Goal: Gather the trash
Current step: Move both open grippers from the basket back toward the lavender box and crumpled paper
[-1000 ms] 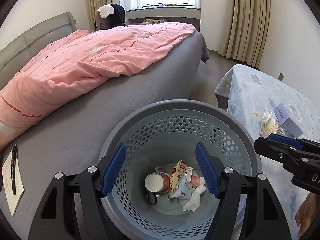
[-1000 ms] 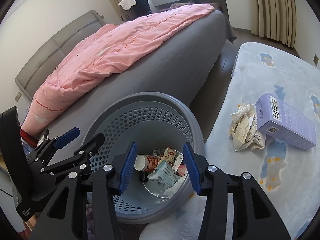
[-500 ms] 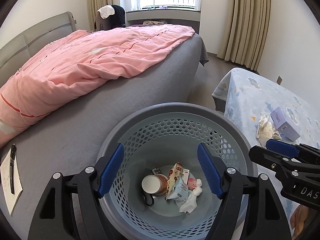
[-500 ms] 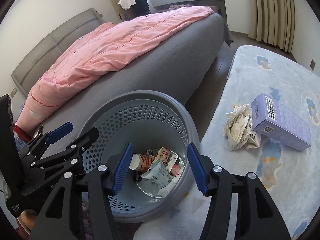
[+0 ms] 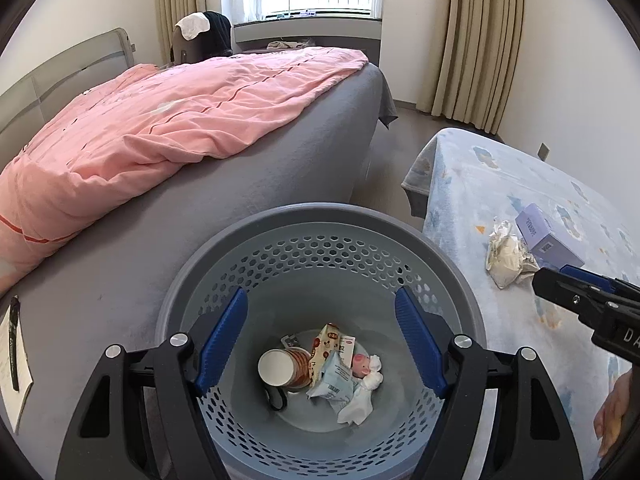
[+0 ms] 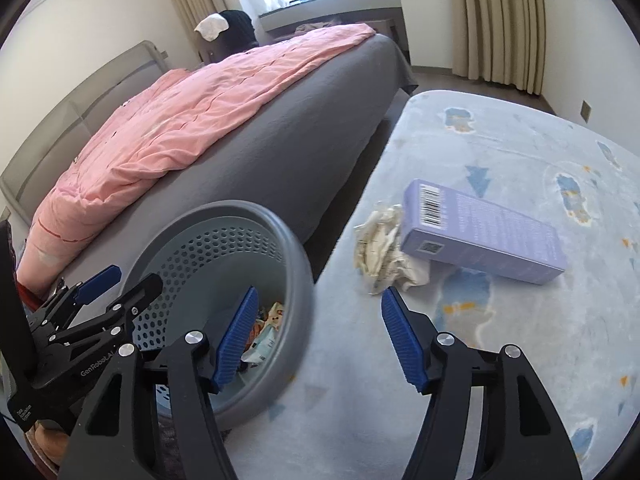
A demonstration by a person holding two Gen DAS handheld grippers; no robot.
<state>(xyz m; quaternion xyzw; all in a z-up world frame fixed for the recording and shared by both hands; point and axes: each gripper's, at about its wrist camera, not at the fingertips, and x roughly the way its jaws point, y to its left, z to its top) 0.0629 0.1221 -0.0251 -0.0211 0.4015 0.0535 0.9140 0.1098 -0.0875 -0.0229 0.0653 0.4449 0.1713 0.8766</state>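
Two empty tools gape, right (image 6: 316, 336) just widened, over perforated plastic bin (image 5: 320, 240), crumpled paper (image 6: 380, 252).

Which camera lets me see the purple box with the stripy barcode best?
The right wrist view: the purple box lies large and near, barcode and long side plain, beside the crumpled paper. The left wrist view shows it small at the far right edge.

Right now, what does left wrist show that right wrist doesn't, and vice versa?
Left wrist only: the basket floor in full, with paper cup, snack wrappers and tissue; a pen on paper on the bed.

Right wrist only: the purple box's barcode side, and the left gripper from the side, open.

Both: grey basket, crumpled paper beside the box on the blue blanket, pink duvet, and the empty right gripper, jaws just opening.
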